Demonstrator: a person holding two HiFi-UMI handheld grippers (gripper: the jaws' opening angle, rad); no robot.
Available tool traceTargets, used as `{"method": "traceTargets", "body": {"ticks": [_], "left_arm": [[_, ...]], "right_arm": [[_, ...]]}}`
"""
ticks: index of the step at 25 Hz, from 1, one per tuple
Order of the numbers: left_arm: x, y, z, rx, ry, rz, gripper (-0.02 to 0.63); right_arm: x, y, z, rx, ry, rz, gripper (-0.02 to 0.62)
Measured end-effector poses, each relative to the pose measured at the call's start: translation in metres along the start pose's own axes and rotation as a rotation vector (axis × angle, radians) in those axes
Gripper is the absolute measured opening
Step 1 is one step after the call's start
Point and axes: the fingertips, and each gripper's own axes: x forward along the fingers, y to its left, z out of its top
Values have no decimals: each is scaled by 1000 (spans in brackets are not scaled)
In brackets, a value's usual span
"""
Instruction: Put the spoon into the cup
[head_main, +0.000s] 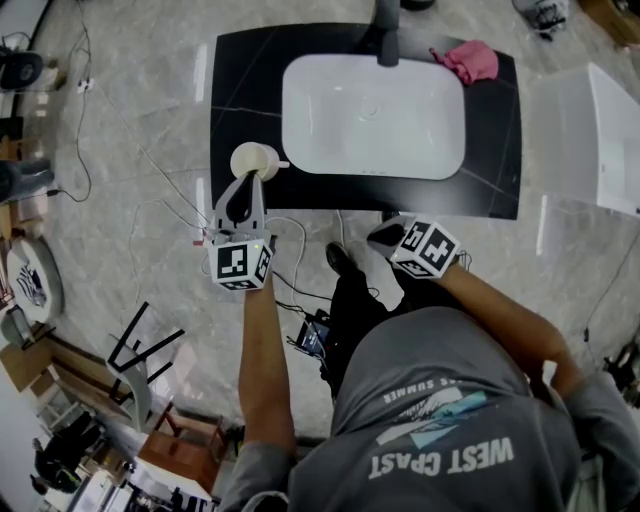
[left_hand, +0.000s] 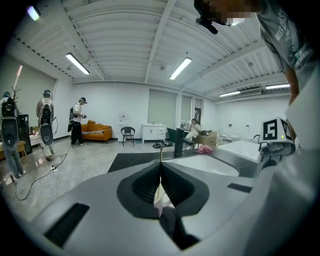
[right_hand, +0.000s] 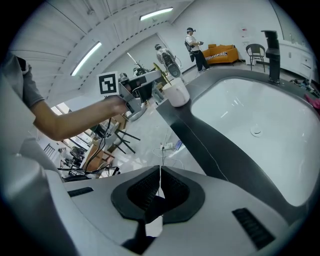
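A big open hall used as a test or recording lab, not a real bathroom: a black counter (head_main: 240, 70) with a white sink (head_main: 372, 115) and tap (head_main: 387, 35) stands free on a marble floor (head_main: 130, 110), a tub (head_main: 600, 140) beside it. Strip lights (left_hand: 77, 63) hang from a ribbed ceiling. Cables (left_hand: 35, 181) trail across the floor. Along the far wall are an orange sofa (left_hand: 95, 131), a chair (left_hand: 128, 134), a cabinet (left_hand: 154, 132) and standing people (left_hand: 77, 121).

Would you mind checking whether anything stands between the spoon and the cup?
Nothing visible does: the left hand-held gripper holds the spoon right beside the cup, and the right hand-held gripper is away from both.
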Motion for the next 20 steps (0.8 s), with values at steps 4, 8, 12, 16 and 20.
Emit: {"method": "traceTargets", "body": {"ticks": [4, 8, 12, 16, 20], "left_arm": [[0, -2, 0, 7, 1, -2, 6], [-2, -4, 0, 22, 10, -17, 6], [-4, -1, 1, 30, 11, -10, 6], [-4, 2, 6, 46, 3, -2, 6], [-7, 11, 13, 65, -6, 32, 25]], "right_arm": [[-1, -1, -4, 2, 3, -3, 32], [-1, 2, -7, 3, 3, -6, 32], [0, 6, -9, 3, 6, -6, 32], [2, 10, -14, 0, 15, 3, 32], [2, 16, -16, -4, 21, 8, 32]]}}
